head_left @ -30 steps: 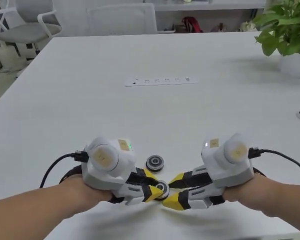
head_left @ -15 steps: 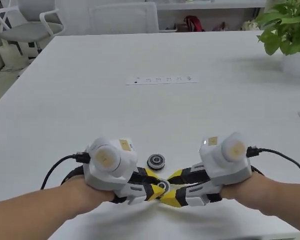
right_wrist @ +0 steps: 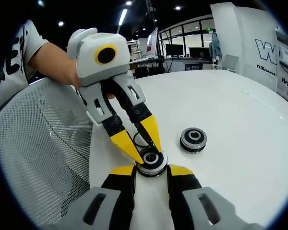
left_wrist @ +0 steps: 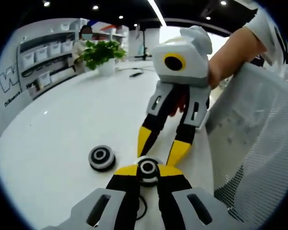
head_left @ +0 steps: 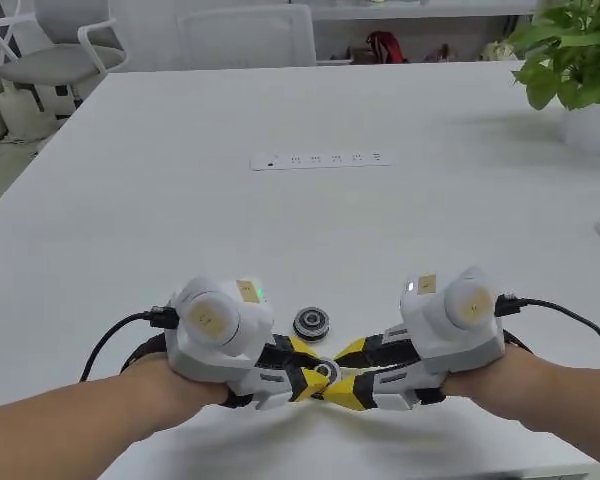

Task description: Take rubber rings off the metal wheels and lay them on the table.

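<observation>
Metal wheel [left_wrist: 148, 168] sat at the near edge of the white table [head_left: 280, 230], pinched from opposite sides. Left gripper [right_wrist: 143, 144] was clamped on it; right gripper [left_wrist: 159, 147] was closed on it too. Second wheel [head_left: 311, 323] lay just beside, apart from both.

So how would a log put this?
left gripper: shut on wheel | right gripper: shut on same wheel | second wheel: on table | loose ring: on table
</observation>
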{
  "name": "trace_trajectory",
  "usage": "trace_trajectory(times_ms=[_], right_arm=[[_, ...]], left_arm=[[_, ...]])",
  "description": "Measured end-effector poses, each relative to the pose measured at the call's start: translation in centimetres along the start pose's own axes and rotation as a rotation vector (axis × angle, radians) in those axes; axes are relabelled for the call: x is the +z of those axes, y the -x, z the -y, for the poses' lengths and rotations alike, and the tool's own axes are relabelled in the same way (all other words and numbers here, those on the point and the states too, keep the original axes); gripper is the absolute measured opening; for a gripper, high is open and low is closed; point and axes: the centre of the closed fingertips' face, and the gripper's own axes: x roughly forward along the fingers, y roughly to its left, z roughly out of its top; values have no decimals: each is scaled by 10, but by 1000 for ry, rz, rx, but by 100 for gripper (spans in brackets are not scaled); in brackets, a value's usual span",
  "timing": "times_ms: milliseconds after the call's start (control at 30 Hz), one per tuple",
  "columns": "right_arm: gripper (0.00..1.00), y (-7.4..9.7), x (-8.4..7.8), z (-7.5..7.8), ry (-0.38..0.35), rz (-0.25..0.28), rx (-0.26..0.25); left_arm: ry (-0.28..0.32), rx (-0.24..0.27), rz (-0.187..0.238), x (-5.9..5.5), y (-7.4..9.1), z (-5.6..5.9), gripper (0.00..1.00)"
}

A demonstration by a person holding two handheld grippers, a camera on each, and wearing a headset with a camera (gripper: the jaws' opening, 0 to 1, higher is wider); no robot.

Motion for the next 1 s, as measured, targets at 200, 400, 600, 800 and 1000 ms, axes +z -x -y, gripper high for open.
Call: trace_trajectory(times_ms=[200,400,600,800,1000], right_arm=[[20,1,-3,0,13,-10,-1],[19,2,-4,0,16,-14,0],[14,5,-6,1,4,-16,-2],[7,7,-10,4,-32,-19,-6],[1,7,-11,7,-100,-20,-13]], left_arm=[[0,0,2,0,0,0,14],[1,0,2,0,0,0,14],[1,0,4,0,0,0,14],[7,2,6,0,0,0,13],[8,4,8,0,0,0,13]])
